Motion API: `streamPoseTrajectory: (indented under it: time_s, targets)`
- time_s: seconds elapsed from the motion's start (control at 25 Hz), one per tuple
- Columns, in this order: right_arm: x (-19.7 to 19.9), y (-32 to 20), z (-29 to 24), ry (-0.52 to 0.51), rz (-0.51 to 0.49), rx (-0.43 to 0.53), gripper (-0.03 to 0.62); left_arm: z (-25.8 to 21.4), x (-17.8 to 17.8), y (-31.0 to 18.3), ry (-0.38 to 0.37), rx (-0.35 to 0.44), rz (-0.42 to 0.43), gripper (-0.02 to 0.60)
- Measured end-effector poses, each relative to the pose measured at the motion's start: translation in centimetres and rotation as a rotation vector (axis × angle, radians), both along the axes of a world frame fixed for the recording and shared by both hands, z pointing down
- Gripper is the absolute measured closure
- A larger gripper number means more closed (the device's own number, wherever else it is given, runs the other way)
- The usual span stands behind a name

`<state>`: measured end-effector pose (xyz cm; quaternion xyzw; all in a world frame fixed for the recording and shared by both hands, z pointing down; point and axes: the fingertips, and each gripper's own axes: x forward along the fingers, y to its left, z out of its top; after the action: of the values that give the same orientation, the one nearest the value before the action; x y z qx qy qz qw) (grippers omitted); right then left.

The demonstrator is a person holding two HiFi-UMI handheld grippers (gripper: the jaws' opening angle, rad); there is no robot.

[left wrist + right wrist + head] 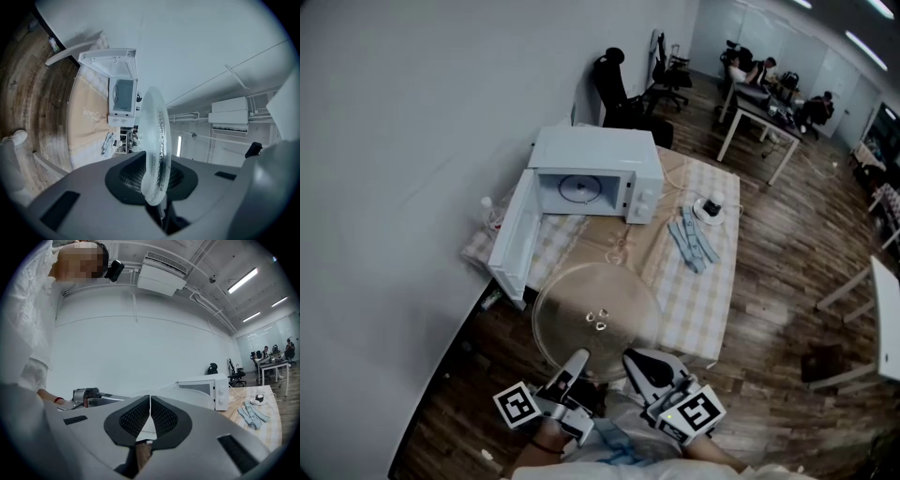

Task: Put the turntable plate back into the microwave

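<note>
The clear glass turntable plate [595, 314] hangs level over the near end of the table, short of the white microwave [595, 173]. The microwave's door [511, 234] swings open to the left, and a ring shows on the cavity floor. My left gripper [577, 361] is shut on the plate's near rim; in the left gripper view the plate [157, 140] stands edge-on between the pads of the left gripper [152, 187]. My right gripper [637, 361] is at the near rim too. Its pads [136, 416] meet with nothing between them, and the plate [197, 397] lies just beyond.
The table [703, 281] has a checked cloth with a tan runner. Blue cloths [694, 239] and a small white dish [708, 208] lie right of the microwave, and a bottle [490, 211] stands behind the door. Office chairs [619, 84] and white desks [886, 309] stand farther off.
</note>
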<state>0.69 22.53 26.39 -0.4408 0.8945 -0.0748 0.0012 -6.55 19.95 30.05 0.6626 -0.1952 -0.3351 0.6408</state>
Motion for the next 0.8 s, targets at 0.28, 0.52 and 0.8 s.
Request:
streamPoseTrajectory:
  time_s: [0.28, 0.52, 0.8]
  targets:
    - [1.1, -4.7, 0.2, -0.022, -0.017, 0.002, 0.560, 0.2, 1.1, -4.6, -0.004, -0.006, -0.011, 0.534]
    - [2.9, -8.2, 1.0, -0.024, -0.017, -0.026, 0.560, 1.0, 2.8, -8.1, -0.007, -0.041, -0.014, 0.535]
    - [4.3, -12.1, 2.0, -0.031, -0.026, -0.041, 0.560, 2.0, 4.2, -11.8, -0.008, -0.057, -0.030, 0.535]
